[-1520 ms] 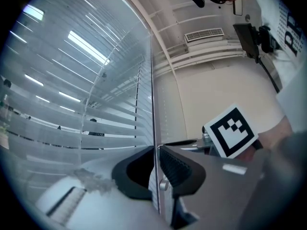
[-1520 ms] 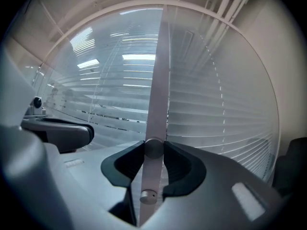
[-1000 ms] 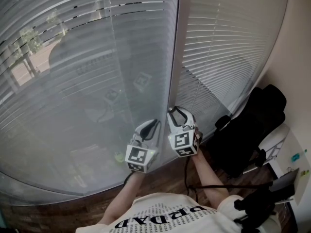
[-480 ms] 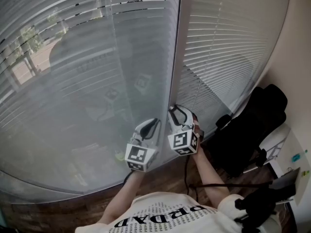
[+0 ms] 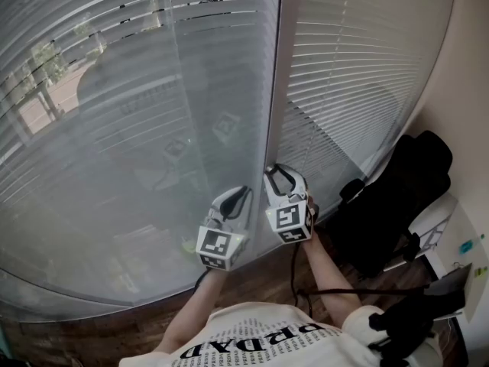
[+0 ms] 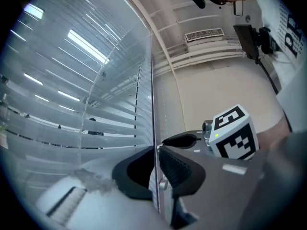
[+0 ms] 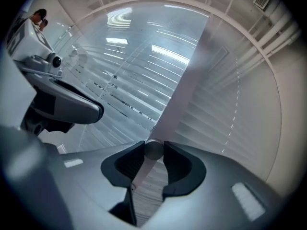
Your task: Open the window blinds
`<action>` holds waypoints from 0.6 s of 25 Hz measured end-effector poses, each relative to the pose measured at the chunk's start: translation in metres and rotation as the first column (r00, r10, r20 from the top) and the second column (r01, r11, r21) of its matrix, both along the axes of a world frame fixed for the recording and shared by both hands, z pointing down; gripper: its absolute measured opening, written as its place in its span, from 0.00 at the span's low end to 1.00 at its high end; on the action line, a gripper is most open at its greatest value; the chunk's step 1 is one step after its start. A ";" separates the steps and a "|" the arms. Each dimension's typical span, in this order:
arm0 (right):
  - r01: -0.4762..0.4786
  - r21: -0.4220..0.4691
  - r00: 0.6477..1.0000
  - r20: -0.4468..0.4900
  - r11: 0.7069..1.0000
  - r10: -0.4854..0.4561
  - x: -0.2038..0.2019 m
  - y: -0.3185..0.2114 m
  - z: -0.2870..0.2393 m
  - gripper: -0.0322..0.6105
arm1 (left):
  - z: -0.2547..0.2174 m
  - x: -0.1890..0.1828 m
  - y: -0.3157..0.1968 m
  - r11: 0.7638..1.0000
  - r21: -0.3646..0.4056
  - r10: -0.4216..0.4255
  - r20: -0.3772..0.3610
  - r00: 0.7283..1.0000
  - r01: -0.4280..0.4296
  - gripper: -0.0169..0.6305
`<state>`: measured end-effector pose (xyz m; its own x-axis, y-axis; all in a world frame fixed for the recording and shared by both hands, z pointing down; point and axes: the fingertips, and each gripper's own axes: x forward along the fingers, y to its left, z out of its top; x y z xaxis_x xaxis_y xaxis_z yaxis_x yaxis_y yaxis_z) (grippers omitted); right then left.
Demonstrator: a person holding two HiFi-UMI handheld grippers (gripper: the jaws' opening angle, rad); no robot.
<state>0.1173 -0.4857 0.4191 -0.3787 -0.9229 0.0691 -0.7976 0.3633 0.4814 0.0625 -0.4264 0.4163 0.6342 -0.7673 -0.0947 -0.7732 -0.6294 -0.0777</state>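
Blinds of white horizontal slats (image 5: pixel 137 128) were spread across the frame's upper left and centre. At lower centre, the right gripper (image 5: pixel 276 176) was clamped on a pale round-ended wand (image 7: pixel 180 95), and the left gripper (image 5: pixel 241 196) was pinched on a thin clear rod (image 6: pixel 153 80).

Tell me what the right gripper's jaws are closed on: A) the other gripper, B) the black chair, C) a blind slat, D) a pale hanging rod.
D: in its own view the right gripper has both jaws pressed on the pale rod.
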 end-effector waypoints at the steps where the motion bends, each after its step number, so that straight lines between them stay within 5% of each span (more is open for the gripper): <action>1: -0.001 -0.005 1.000 0.018 1.000 0.001 0.001 0.000 0.000 0.26 | 0.000 0.000 0.000 1.000 0.000 -0.001 0.001 1.000 0.001 0.07; 15: 0.016 -0.092 0.969 0.248 0.996 0.007 0.005 0.000 0.003 0.26 | 0.002 -0.003 0.005 1.000 0.005 -0.004 -0.001 1.000 0.004 0.07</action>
<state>0.1222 -0.4862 0.4219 -0.3990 -0.9151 0.0579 -0.8859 0.4011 0.2332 0.0593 -0.4213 0.4182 0.6312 -0.7692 -0.0997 -0.7756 -0.6261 -0.0801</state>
